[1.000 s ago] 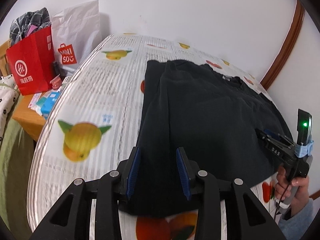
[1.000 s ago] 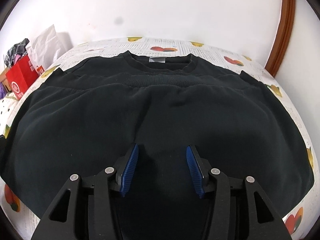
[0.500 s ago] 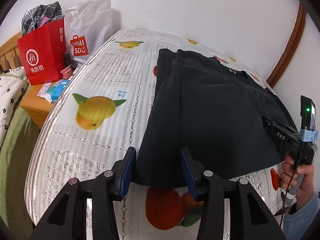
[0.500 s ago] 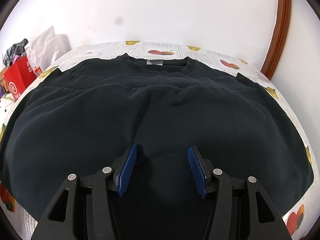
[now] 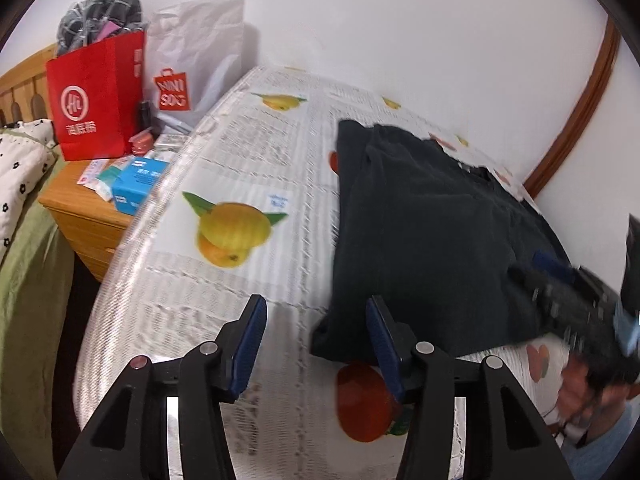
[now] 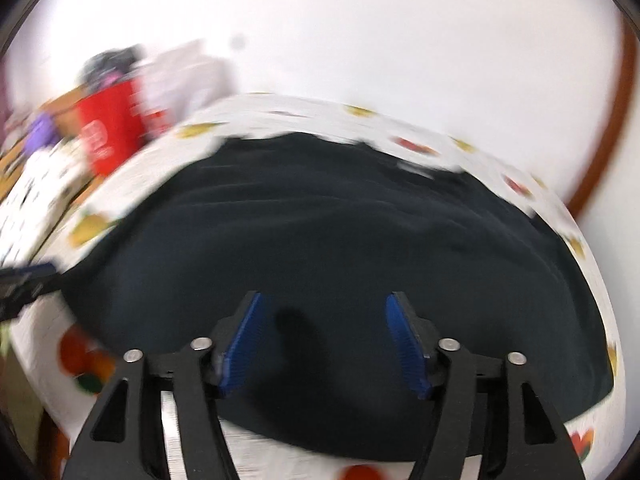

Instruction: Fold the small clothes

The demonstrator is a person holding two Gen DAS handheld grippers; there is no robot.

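Note:
A black sweatshirt (image 5: 424, 232) lies folded on the fruit-print tablecloth (image 5: 256, 160); it fills the right wrist view (image 6: 340, 240). My left gripper (image 5: 316, 316) is open and empty, just off the garment's near left corner, above the cloth. My right gripper (image 6: 324, 320) is open and empty, above the garment's near edge. It shows blurred in the left wrist view (image 5: 560, 284), held by a hand at the right.
A red paper bag (image 5: 96, 96) and a white Miniso bag (image 5: 192, 72) stand on a wooden nightstand (image 5: 92, 208) to the left, with a blue box (image 5: 136, 184). A green bed (image 5: 24, 280) is far left. A white wall is behind.
Both grippers have pulled back toward the near edge. The left one has shifted left off the garment; the right view has swung and is now blurred.

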